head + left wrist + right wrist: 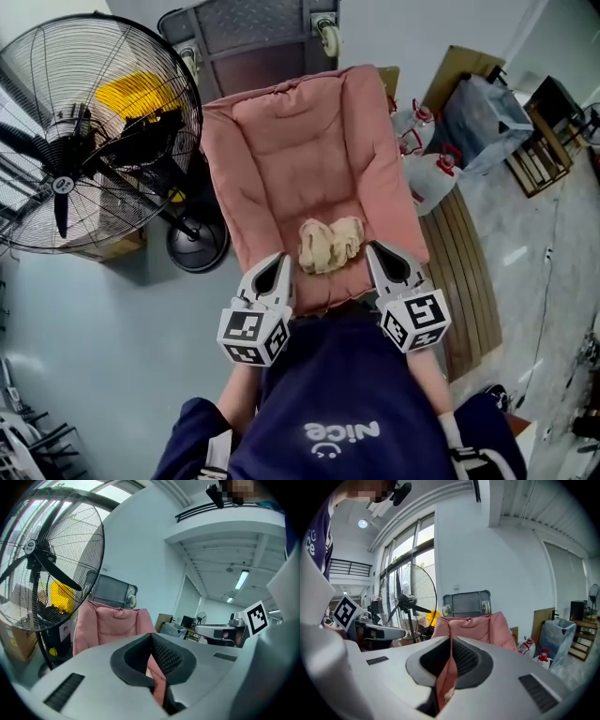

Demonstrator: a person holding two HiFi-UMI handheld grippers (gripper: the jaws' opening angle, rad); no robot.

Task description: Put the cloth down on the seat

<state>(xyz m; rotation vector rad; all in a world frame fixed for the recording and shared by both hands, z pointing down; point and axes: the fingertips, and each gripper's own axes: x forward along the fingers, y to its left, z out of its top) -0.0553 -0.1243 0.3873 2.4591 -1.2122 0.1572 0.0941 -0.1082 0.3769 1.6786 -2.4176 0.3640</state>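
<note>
A crumpled beige cloth (330,244) lies on the pink cushioned seat (300,141), near its front edge. In the head view my left gripper (278,259) rests just left of the cloth and my right gripper (377,249) just right of it, both at the seat's front edge. Each gripper is shut and holds nothing; neither touches the cloth. In the left gripper view the left gripper (151,636) has its jaws meeting, with the pink seat (108,625) beyond them. The right gripper (451,640) looks the same in its own view, facing the seat (473,623).
A large black floor fan (66,141) stands to the left of the seat. A metal cart (253,33) is behind it. Water jugs (431,173), a wrapped bag (483,112) and a wooden pallet (464,272) are on the right.
</note>
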